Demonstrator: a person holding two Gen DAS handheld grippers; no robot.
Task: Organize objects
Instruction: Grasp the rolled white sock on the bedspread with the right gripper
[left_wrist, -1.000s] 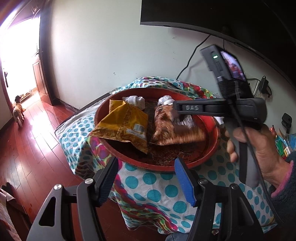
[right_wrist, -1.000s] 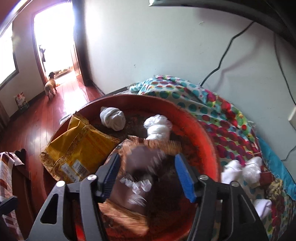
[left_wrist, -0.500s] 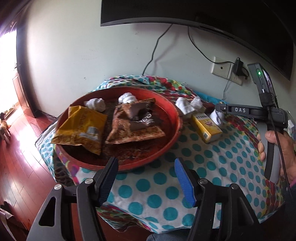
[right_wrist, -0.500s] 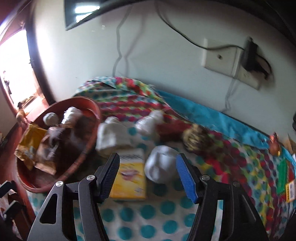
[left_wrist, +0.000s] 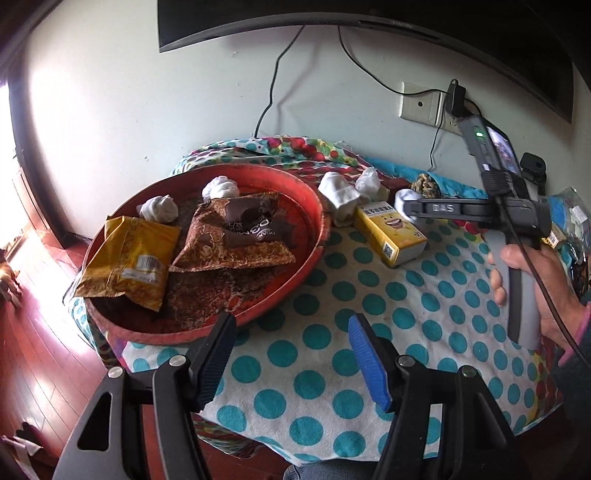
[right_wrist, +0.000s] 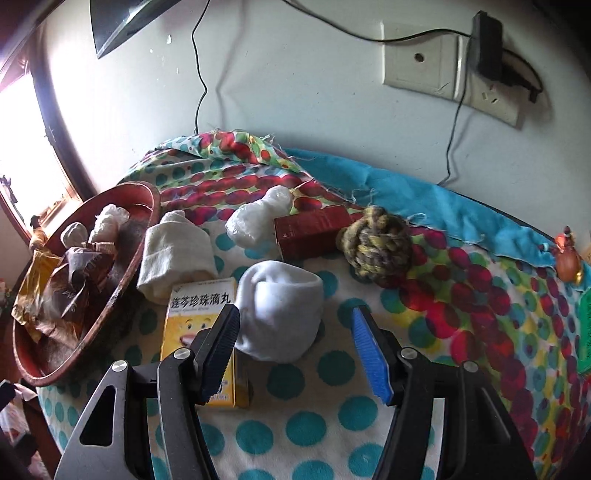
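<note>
Both jaws gape empty; right gripper (right_wrist: 295, 343) hides part of the yellow box (right_wrist: 201, 314).

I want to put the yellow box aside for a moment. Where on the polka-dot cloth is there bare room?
Bare cloth lies in front of the yellow box, between the red tray and the right hand-held gripper. It is crowded behind: folded cloth, white sock, red box and rope ball sit close together.
</note>
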